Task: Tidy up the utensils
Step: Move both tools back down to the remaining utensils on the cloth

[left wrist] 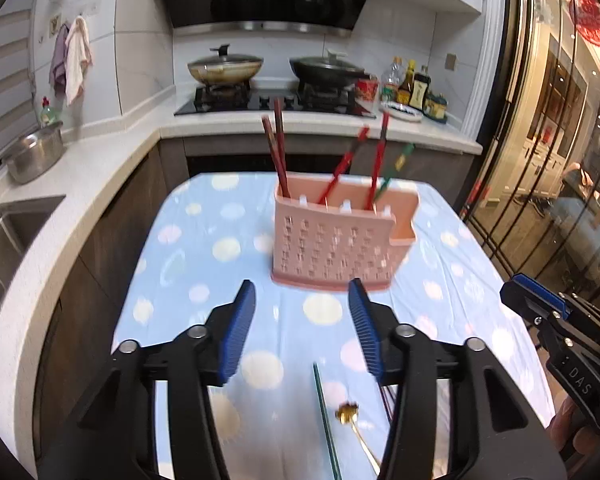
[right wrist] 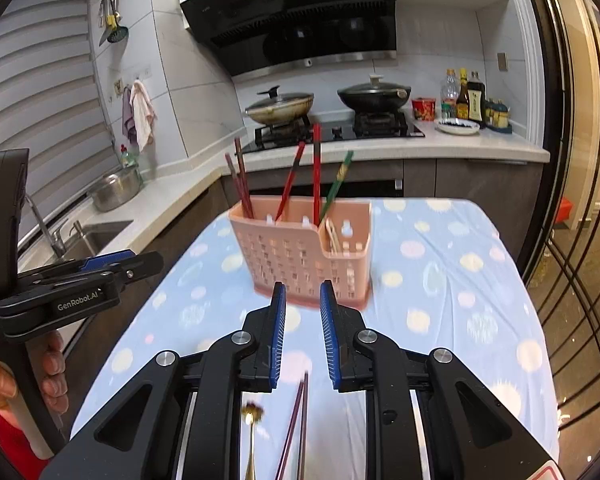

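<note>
A pink perforated utensil holder (left wrist: 336,236) stands upright on the dotted blue tablecloth (left wrist: 204,248); it also shows in the right wrist view (right wrist: 304,256). Several red chopsticks (left wrist: 278,148) and a green one (left wrist: 396,168) stand in it. My left gripper (left wrist: 302,300) is open and empty, short of the holder. My right gripper (right wrist: 303,300) is open with a narrower gap, empty, just in front of the holder. On the cloth below lie a gold spoon (right wrist: 252,436), a dark red chopstick pair (right wrist: 296,424) and a green chopstick (left wrist: 325,416).
A white L-shaped counter (left wrist: 100,168) holds a steel pot (left wrist: 34,156) and a sink (left wrist: 16,232) at the left. The stove at the back carries two lidded woks (left wrist: 224,66). Sauce bottles (left wrist: 414,88) stand at the back right. A glass door (left wrist: 560,140) is to the right.
</note>
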`<state>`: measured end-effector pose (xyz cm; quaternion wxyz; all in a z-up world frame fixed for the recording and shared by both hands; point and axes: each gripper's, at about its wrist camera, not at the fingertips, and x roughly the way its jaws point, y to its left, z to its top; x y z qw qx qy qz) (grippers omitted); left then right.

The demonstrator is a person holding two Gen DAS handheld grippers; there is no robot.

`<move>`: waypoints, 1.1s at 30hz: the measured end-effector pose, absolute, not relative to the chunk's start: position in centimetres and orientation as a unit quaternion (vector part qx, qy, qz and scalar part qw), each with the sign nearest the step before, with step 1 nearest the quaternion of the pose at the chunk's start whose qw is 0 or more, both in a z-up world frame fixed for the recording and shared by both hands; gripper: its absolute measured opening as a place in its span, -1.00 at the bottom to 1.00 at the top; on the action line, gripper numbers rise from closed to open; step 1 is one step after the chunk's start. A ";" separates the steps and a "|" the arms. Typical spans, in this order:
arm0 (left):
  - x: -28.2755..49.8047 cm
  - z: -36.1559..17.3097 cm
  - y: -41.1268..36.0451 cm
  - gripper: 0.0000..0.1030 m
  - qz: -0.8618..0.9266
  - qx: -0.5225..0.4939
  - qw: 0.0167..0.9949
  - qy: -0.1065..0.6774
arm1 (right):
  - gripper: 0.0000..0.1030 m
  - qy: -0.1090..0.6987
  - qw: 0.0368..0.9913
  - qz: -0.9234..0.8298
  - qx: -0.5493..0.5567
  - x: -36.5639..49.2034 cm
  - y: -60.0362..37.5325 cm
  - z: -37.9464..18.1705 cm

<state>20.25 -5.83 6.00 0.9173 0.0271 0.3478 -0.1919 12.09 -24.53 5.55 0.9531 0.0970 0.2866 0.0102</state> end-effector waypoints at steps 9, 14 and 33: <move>14.7 -0.2 -5.4 -0.01 -0.199 0.037 0.895 0.399 | -0.64 0.346 0.935 0.001 0.080 5.7 -22.8 -0.5; 12.2 -3.8 -5.3 -0.01 -0.202 0.049 0.876 0.434 | -0.64 0.390 0.917 0.000 0.085 3.1 -22.1 -4.5; 6.1 -9.8 -5.0 -0.01 -0.211 0.066 0.839 0.497 | -0.64 0.443 0.890 0.006 0.105 -0.8 -21.2 -10.0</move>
